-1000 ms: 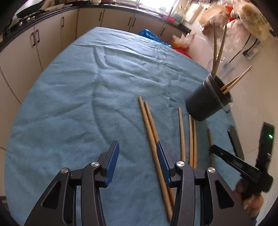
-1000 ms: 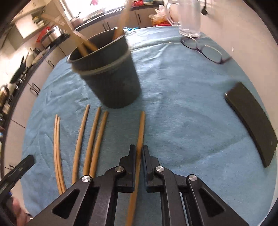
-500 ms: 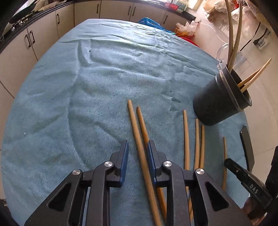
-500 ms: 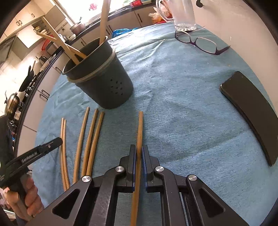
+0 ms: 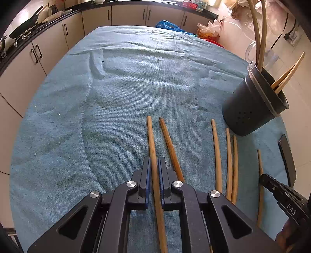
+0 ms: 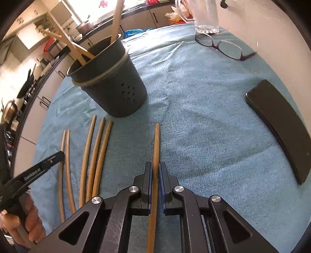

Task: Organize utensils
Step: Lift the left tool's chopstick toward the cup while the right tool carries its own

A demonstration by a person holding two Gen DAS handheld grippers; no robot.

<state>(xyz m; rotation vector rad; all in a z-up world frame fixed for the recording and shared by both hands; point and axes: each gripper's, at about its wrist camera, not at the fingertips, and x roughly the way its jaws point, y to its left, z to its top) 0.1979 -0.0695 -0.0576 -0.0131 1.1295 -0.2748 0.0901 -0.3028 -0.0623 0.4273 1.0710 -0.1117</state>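
left gripper (image 5: 154, 165), seen from its own wrist camera: its jaws have just been closing and now clamp one long wooden chopstick (image 5: 153, 155), which runs between the blue pads and lies along the blue towel-like cloth (image 5: 97, 116) covering the table. a second loose chopstick (image 5: 169, 144) lies just beside it on the right, angled slightly away. three further sticks (image 5: 227, 161) lie side by side nearer the dark utensil holder (image 5: 250, 109), which stands upright at the cloth's right side with several chopsticks leaning inside it.

right gripper (image 6: 155, 171), seen from its own wrist camera: clenched on a single chopstick (image 6: 156, 148), whose far tip points toward the holder's base without touching it. a dark phone (image 6: 281, 126) lies flat well to the right; a pair of glasses (image 6: 223, 46) rests near a clear glass mug (image 6: 206, 17) at the far edge.
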